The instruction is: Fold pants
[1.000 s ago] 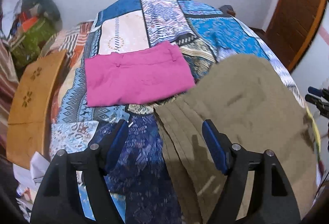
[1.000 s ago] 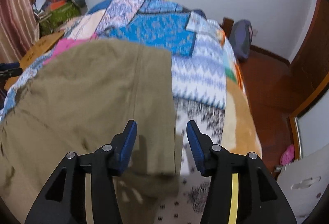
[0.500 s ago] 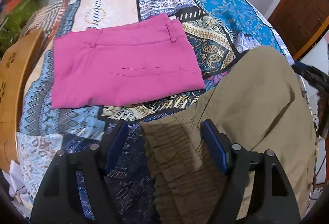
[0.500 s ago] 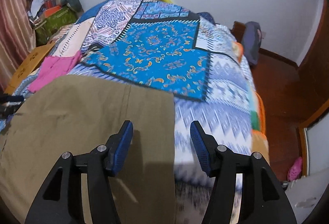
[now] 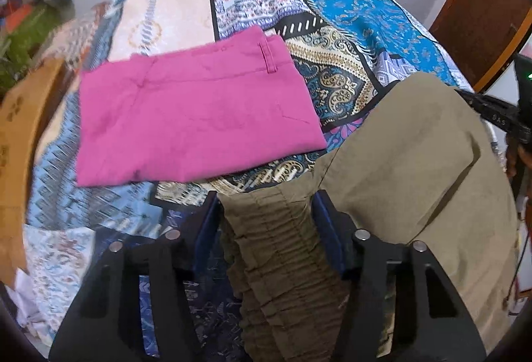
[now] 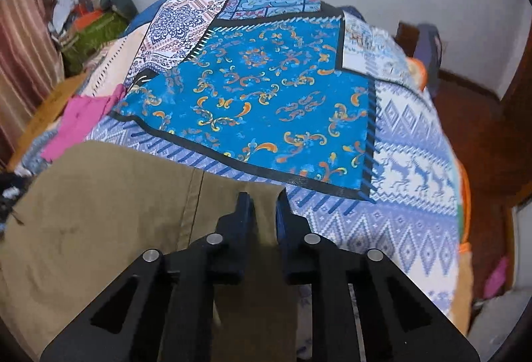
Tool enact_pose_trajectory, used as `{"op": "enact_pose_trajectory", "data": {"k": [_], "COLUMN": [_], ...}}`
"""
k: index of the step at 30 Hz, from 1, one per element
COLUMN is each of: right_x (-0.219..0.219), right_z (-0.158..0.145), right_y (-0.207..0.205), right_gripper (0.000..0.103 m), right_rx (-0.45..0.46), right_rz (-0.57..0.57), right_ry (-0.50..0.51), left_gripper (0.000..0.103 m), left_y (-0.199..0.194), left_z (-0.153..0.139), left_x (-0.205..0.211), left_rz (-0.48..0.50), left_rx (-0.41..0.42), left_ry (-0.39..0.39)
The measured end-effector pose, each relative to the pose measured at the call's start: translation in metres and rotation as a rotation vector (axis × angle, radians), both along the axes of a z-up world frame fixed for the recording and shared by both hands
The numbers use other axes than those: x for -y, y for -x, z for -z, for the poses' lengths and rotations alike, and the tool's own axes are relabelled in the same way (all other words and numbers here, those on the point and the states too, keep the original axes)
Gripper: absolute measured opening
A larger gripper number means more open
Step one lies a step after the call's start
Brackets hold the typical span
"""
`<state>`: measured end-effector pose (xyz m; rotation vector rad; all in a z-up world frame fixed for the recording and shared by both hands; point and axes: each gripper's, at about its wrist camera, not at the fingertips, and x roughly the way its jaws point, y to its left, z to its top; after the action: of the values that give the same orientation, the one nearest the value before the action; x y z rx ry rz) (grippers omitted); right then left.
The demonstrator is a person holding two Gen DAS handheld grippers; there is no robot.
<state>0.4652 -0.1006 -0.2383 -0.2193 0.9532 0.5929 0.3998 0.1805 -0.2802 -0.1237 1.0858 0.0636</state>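
Olive-brown pants (image 5: 409,169) lie spread on a patchwork bedspread (image 5: 349,12). My left gripper (image 5: 266,212) has its jaws closing around the gathered elastic waistband (image 5: 276,245), with the cloth filling the gap between them. In the right wrist view the same pants (image 6: 99,202) cover the near left of the bed. My right gripper (image 6: 262,205) is shut on the far right corner of the pants at their edge. The right gripper's body (image 5: 498,119) shows at the right edge of the left wrist view.
Folded pink pants (image 5: 193,119) lie on the bed beyond the olive pair. A wooden board (image 5: 20,142) stands at the bed's left side. A pile of bags and clothes (image 6: 96,22) sits in the far left corner. The wooden floor (image 6: 478,129) is to the right.
Both grippers moved forward and down onto the olive pants. The right gripper's jaws went from wide open to shut on the pants' corner. The left jaws narrowed around the waistband.
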Motion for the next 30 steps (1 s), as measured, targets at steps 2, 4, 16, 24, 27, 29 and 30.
{"op": "enact_pose_trajectory", "data": {"k": [2, 4, 16, 24, 27, 29, 30], "right_x": [-0.001, 0.001, 0.019, 0.049, 0.059, 0.065, 0.068], "right_z": [-0.004, -0.012, -0.103, -0.161, -0.171, -0.175, -0.176], "right_y": [0.003, 0.005, 0.013, 0.075, 0.106, 0.124, 0.133], "right_gripper": [0.008, 0.002, 0.002, 0.002, 0.002, 0.002, 0.002], "right_rx": [0.036, 0.073, 0.264, 0.328, 0.337, 0.339, 0.338], "right_rz": [0.008, 0.021, 0.085, 0.076, 0.069, 0.066, 0.063], "right_ry": [0.041, 0.066, 0.014, -0.104, -0.131, -0.138, -0.136], "left_gripper": [0.054, 0.053, 0.051, 0.050, 0.050, 0.050, 0.050], "left_y": [0.001, 0.001, 0.009, 0.058, 0.085, 0.102, 0.112], "left_z": [-0.008, -0.022, -0.111, -0.153, -0.166, -0.172, -0.175], "left_x": [0.004, 0.008, 0.011, 0.024, 0.029, 0.031, 0.032], "left_rz": [0.011, 0.020, 0.002, 0.030, 0.049, 0.061, 0.072], "left_rx": [0.013, 0.036, 0.225, 0.317, 0.339, 0.347, 0.351], "left_ry": [-0.068, -0.140, -0.200, -0.192, -0.183, -0.175, -0.170]}}
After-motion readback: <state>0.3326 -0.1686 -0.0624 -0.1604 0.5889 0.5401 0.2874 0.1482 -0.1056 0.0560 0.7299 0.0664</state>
